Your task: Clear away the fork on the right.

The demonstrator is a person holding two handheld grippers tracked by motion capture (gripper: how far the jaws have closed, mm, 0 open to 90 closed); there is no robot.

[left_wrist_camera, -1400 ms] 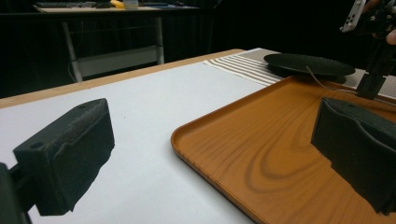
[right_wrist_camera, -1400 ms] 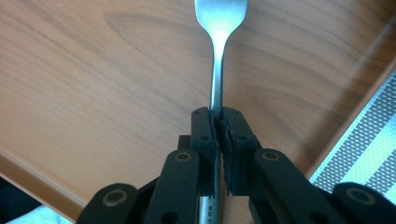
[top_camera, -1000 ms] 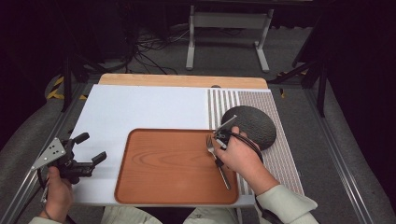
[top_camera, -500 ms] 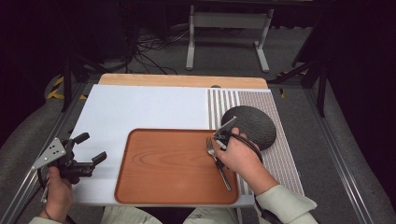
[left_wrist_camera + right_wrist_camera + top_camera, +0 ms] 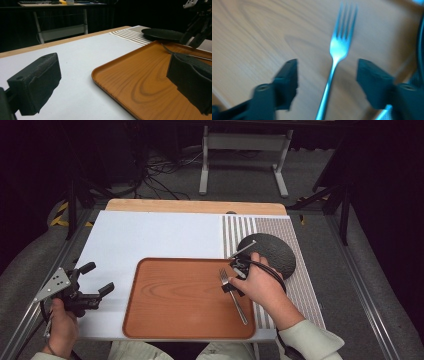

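A metal fork (image 5: 236,299) lies flat on the orange wooden tray (image 5: 175,300), tines pointing away from the person. My right gripper (image 5: 234,277) hovers low over its neck. Its jaws have just been opening and now stand open on either side of the fork (image 5: 337,47), with the pads (image 5: 289,72) clear of it. My left gripper (image 5: 99,277) rests open over the white mat, left of the tray, with nothing between its jaws. In the left gripper view the tray (image 5: 140,82) lies ahead, with the fork (image 5: 172,51) and the right gripper (image 5: 197,37) at its far side.
A dark round plate (image 5: 272,252) sits on a striped placemat (image 5: 300,285) just beyond the right hand. The white mat (image 5: 150,235) covers the table's left and middle. A wooden strip (image 5: 195,206) edges the far side. A metal stand (image 5: 240,150) is on the floor beyond.
The right gripper's jaws have spread apart and let go of the fork, which now lies on the tray. The left hand has stayed put.
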